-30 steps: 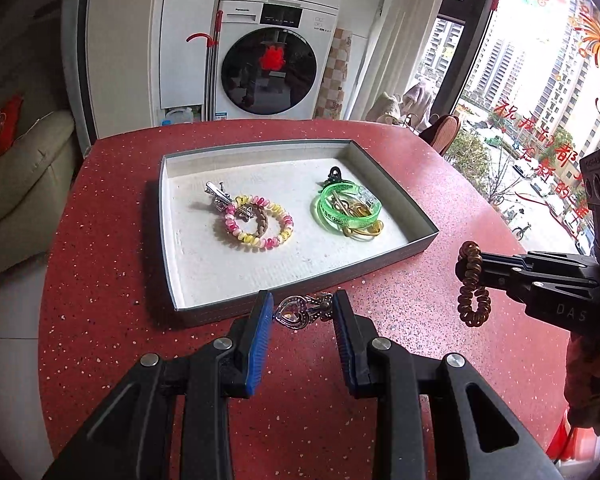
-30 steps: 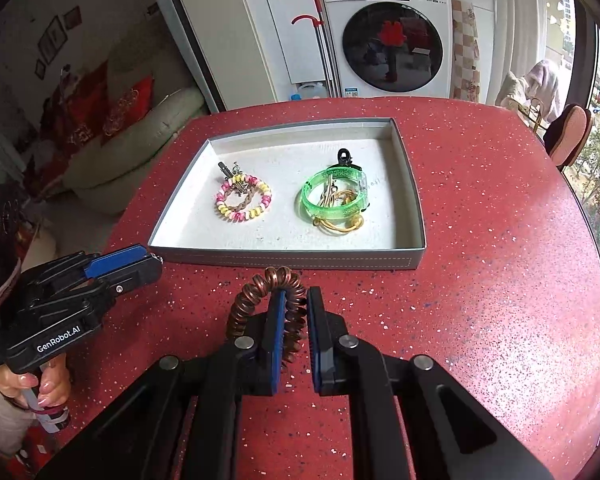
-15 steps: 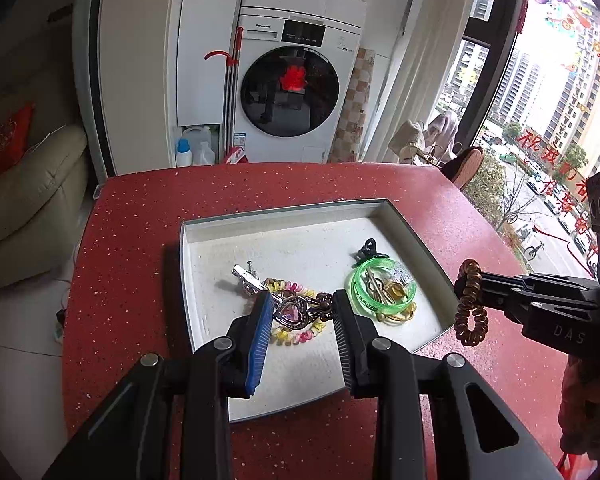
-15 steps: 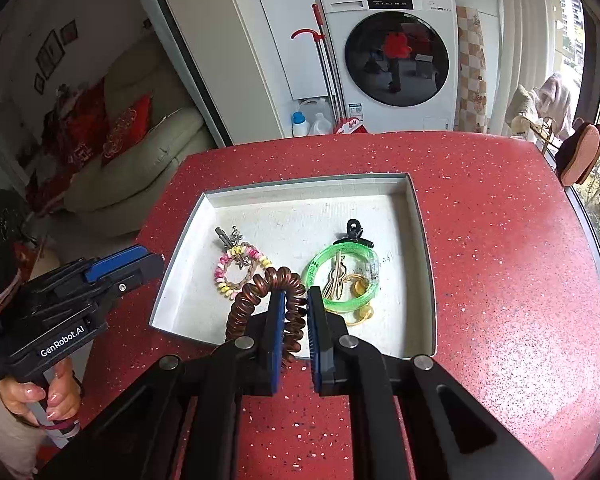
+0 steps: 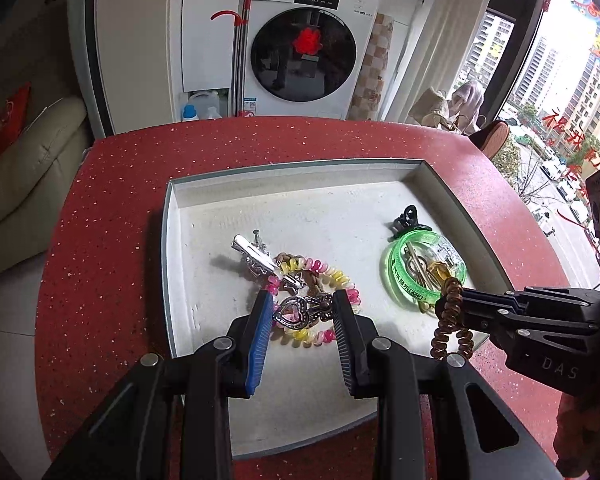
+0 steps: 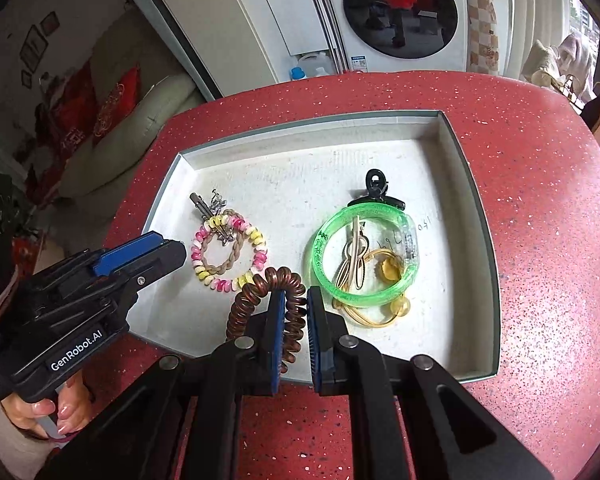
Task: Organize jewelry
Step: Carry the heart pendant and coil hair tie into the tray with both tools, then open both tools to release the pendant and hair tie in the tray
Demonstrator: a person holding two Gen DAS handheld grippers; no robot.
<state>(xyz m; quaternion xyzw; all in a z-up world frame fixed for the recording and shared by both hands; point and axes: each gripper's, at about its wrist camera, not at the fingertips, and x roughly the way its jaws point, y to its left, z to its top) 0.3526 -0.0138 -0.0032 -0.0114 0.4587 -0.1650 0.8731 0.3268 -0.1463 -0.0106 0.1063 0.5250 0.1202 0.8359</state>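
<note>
**Two more pieces bound for the tray**

Nearest, left tool (image 5: pixel 303 322) part-closed on a heart-shaped metal clip (image 5: pixel 296 314), right tool (image 6: pixel 291 320) pinched nearly shut on a brown coil tie (image 6: pixel 268 296), both over the tray (image 6: pixel 476 208) for sorting. Beyond, pastel coil tie (image 6: pixel 228 256), green bangle (image 6: pixel 364 256), black claw clip (image 6: pixel 374 188), red counter (image 6: pixel 540 160).

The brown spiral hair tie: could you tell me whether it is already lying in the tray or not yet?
Not yet. The brown spiral hair tie hangs pinched in the right gripper above the tray.
</note>
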